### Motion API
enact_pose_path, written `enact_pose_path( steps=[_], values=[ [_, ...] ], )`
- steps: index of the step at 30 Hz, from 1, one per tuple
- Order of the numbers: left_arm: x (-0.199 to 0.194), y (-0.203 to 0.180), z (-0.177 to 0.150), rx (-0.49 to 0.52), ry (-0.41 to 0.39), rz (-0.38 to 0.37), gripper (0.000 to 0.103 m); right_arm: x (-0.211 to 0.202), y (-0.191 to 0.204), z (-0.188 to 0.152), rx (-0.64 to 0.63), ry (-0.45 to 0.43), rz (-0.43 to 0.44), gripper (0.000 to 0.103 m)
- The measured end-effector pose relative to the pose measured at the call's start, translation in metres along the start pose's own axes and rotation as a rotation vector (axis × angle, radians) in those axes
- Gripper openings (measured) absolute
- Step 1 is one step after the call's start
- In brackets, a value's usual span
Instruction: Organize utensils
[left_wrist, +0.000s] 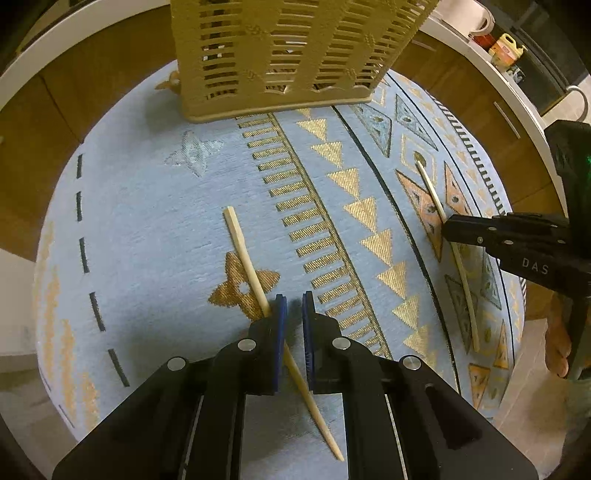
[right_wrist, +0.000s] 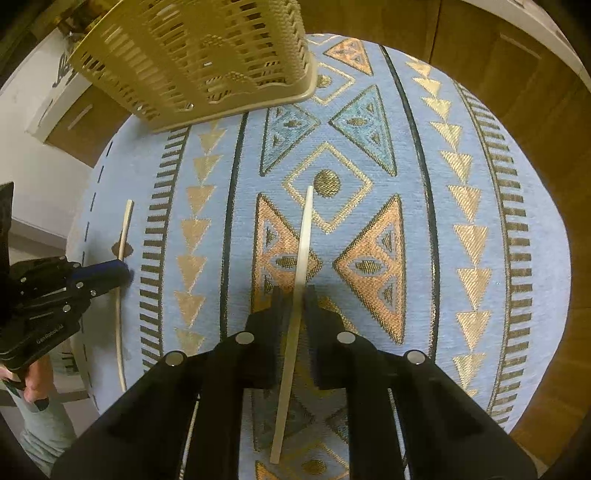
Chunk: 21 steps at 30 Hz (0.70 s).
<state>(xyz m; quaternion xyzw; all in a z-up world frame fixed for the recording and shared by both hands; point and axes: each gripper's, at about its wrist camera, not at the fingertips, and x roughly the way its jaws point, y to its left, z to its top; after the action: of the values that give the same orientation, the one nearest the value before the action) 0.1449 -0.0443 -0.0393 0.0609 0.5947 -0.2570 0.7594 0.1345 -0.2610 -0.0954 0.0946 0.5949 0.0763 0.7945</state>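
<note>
- Two chopsticks lie on the blue patterned cloth (left_wrist: 147, 229), one under each of your grippers, well apart from each other.
- Cloth: gold triangles, dark stripes; wooden cabinets (right_wrist: 480, 55) behind it in both views.
- Slotted tan basket (left_wrist: 280, 55) stands upright on the cloth at 12 o'clock in the left wrist view, at 11 o'clock in the right wrist view. Pale sticks show through the slots; can't tell what they are.
- Left gripper (left_wrist: 293, 306): jaws parted by a narrow gap, low over the cloth. Left chopstick (left_wrist: 255, 275) runs from 11 to 5 o'clock, passing under the left finger and out through the gap, thin tip toward the camera. It's flat on the cloth; no grip on it that I can see.
- Right gripper (right_wrist: 294, 295): jaws nearly together, either side of the right chopstick (right_wrist: 303, 236), which runs 12 to 6 straight through the gap. Whether the pads actually pinch it, can't tell. Its far end sits just beside the gold dot in the diamond.
- From the left wrist view your right gripper reaches in from 3 o'clock, across that chopstick's middle.
</note>
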Motion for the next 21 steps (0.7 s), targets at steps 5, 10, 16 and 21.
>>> enact_pose_path(
  steps=[5,10,16,21],
  values=[
    [-0.011,0.007,0.002,-0.018,-0.030,0.004,0.022,-0.001,-0.002,-0.001,0.003,-0.002,0.004,0.010],
    [-0.007,0.011,0.005,-0.027,-0.020,0.056,0.024,-0.001,0.002,-0.001,-0.009,-0.004,-0.012,0.010],
    [0.003,0.001,0.009,0.003,-0.017,0.111,0.024,0.004,0.013,0.001,-0.031,0.003,-0.038,0.010],
    [0.010,-0.030,0.000,0.115,-0.066,0.263,0.007,0.006,0.033,-0.005,-0.159,-0.036,-0.138,0.007]
  ],
)
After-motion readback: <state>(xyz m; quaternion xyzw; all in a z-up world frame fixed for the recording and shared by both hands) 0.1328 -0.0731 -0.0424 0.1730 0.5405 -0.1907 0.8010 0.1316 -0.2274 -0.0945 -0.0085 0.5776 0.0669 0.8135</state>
